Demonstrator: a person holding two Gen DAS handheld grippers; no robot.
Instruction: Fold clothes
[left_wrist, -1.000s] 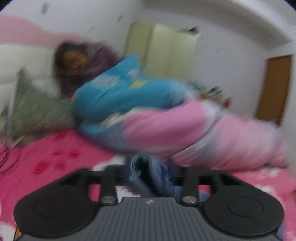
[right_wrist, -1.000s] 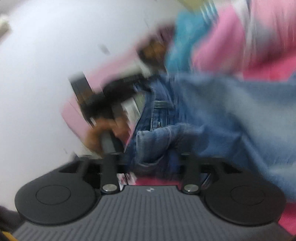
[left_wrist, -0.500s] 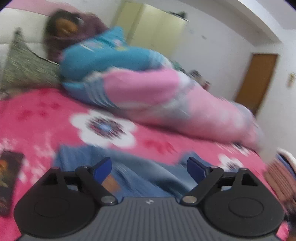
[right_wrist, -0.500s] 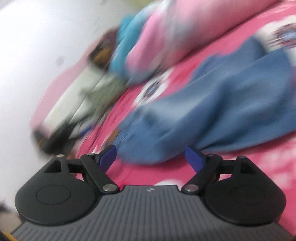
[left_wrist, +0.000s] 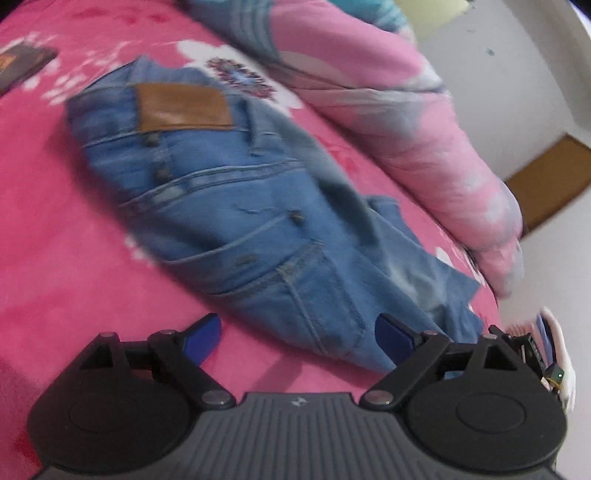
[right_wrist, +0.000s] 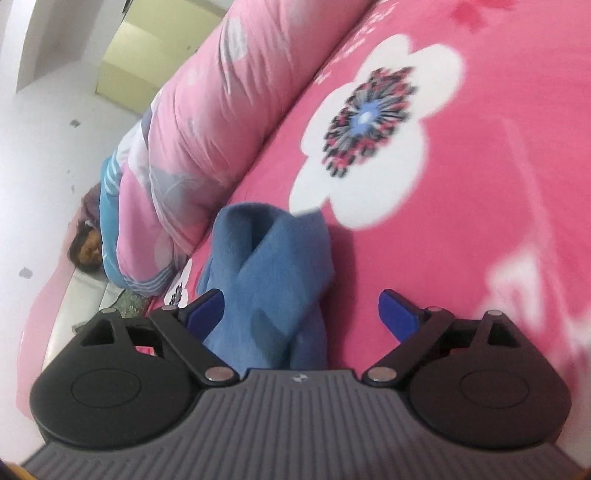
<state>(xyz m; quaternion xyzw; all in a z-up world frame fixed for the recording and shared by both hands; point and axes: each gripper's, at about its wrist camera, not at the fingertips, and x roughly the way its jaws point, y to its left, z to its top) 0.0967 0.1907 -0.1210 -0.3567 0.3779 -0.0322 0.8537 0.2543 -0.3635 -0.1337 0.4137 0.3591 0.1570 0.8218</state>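
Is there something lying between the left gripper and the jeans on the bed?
Nothing visible. The left gripper is open just before the jeans, and only bare pink bedsheet lies between them. The rolled quilt lies behind the jeans.

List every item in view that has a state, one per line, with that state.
left gripper: open, holding nothing, just short of the jeans
right gripper: open, holding nothing, denim between its fingers
jeans: lying loosely folded on the bedspread, leather patch facing up
quilt: rolled up along the far side of the bed
bedspread: spread flat under the jeans
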